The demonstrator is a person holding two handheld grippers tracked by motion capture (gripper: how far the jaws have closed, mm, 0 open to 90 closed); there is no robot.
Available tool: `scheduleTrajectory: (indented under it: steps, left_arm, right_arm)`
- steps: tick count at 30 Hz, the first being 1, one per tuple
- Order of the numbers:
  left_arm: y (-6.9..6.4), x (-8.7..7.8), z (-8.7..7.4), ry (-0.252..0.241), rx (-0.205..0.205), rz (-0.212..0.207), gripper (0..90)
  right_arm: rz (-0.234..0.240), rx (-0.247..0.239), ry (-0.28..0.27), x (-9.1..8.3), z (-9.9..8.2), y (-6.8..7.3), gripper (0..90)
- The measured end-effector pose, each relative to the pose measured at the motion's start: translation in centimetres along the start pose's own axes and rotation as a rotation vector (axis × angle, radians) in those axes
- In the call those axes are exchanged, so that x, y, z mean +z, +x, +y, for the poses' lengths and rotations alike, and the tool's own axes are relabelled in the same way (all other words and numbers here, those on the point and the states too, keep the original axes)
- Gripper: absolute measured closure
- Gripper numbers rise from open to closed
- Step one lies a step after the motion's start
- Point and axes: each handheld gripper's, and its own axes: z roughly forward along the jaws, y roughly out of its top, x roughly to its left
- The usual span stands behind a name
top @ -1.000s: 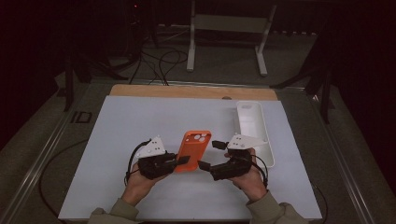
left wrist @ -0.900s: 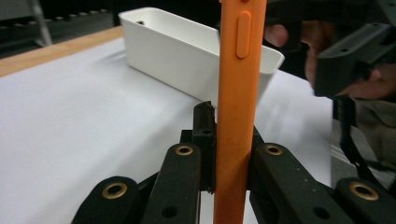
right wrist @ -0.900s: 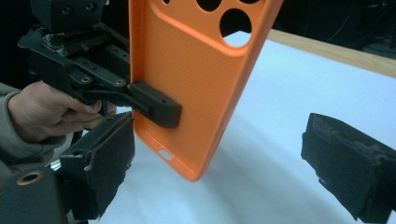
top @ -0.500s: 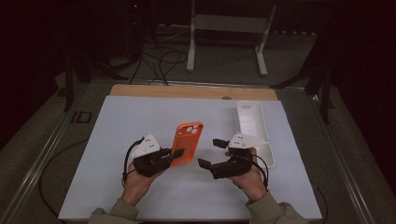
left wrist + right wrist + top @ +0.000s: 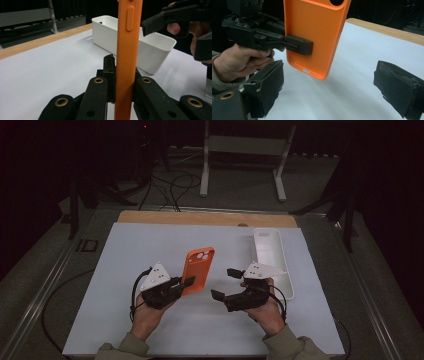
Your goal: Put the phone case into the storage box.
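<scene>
The left gripper has its jaws squeezed shut on an orange phone case. The jaws pinch the case near its bottom end, one on each flat side. In the left gripper view the case stands straight up between the two black jaws, thin edge toward the camera. Its long side runs up and away from the jaws, with the camera hole at the top end. The case is lifted off the white table.

The right gripper has its jaws wide open and holds nothing. In the right gripper view the case hangs in front of the open jaws, up and a bit to the left of the gap between them. Its inside faces this gripper. The two black pads stand far apart, wider than the case. So the case lies just ahead of the right jaws, and its long side runs up and down across the gap. The right gripper is near it but not touching it.

A white tray sits on the table just beside the right hand, on the side away from the case.

The next move is probably for the right jaws to come forward and close on the free part of the case.

No words or brand marks can be read on the case, the tray or the grippers.
</scene>
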Motion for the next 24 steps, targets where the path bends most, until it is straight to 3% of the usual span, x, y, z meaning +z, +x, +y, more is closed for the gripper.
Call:
scheduleTrajectory:
  steps: [14, 24]
  left_arm:
    - [-0.39, -0.34, 0.35, -0.027, 0.011, 0.105, 85.4]
    - [-0.7, -0.1, 0.35, -0.026, 0.012, 0.136, 85.4]
  right_arm:
    - [0.002, 0.001, -0.012, 0.06, 0.38, 0.2, 9.4]
    - [0.0, -0.003, -0.023, 0.04, 0.56, 0.32, 8.9]
